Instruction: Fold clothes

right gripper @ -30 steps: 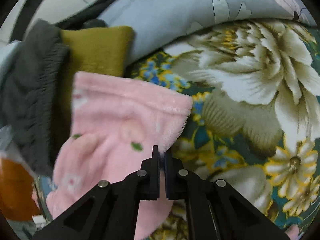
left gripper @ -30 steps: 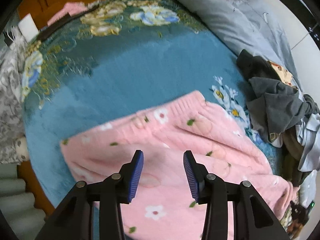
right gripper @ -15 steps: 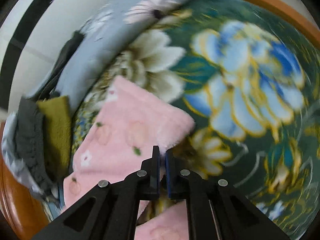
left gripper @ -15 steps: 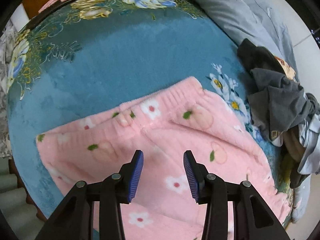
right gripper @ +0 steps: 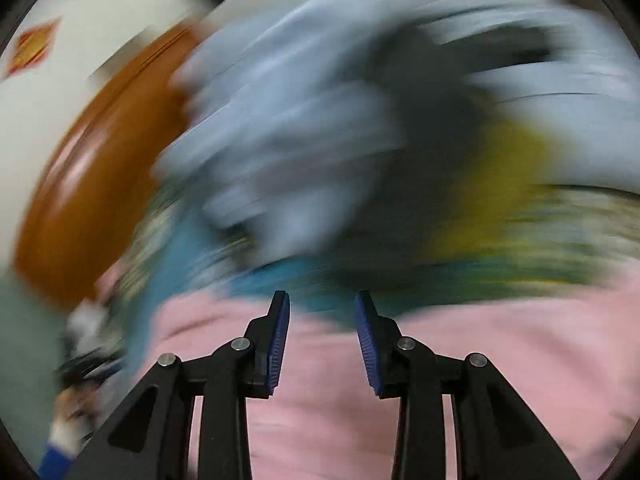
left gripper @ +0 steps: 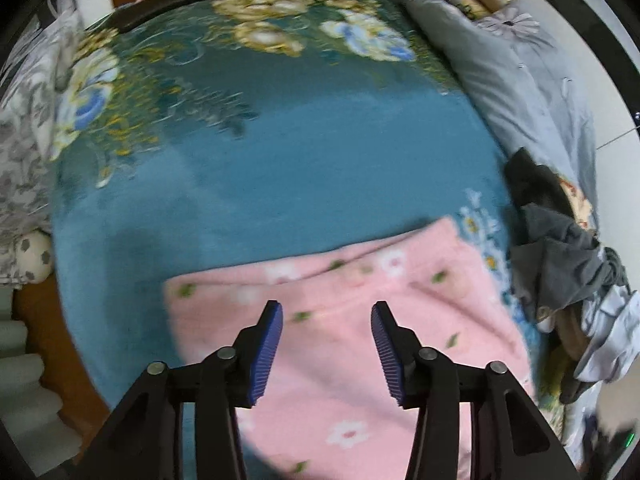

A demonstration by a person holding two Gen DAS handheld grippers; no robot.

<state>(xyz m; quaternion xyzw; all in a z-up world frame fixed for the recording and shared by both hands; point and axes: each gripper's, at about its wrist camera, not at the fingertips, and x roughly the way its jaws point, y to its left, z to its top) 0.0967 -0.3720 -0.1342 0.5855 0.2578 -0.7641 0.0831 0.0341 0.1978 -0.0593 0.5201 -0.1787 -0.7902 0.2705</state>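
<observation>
The pink floral garment (left gripper: pixel 348 344) is spread over the teal flowered bed cover (left gripper: pixel 280 168), filling the lower centre of the left wrist view; its ribbed hem runs across the middle of the frame. The left claw (left gripper: pixel 326 344) is held spread above it, nothing between its blue pads. The right claw (right gripper: pixel 322 344) is likewise spread and empty, with pink cloth (right gripper: pixel 500 380) seen below it across the bottom of its frame.

The right view is heavily smeared by motion, so what lies beyond the pink cloth cannot be told apart with confidence. A fast swing of that claw is judged the main risk: the fleece could be caught and dragged, and the lie of the garment spoiled. The soft, thick cloth is also likely to slump or spring open if only one layer is pinched. The heap of unfolded clothes (left gripper: pixel 560 264) at the right edge lies near the garment, and a fold made toward it could snag a piece from the pile.

Counted: one pink garment, two claws, one heap of mixed clothes whose pieces cannot be counted, and one grey quilt (left gripper: pixel 512 76) at upper right.
</observation>
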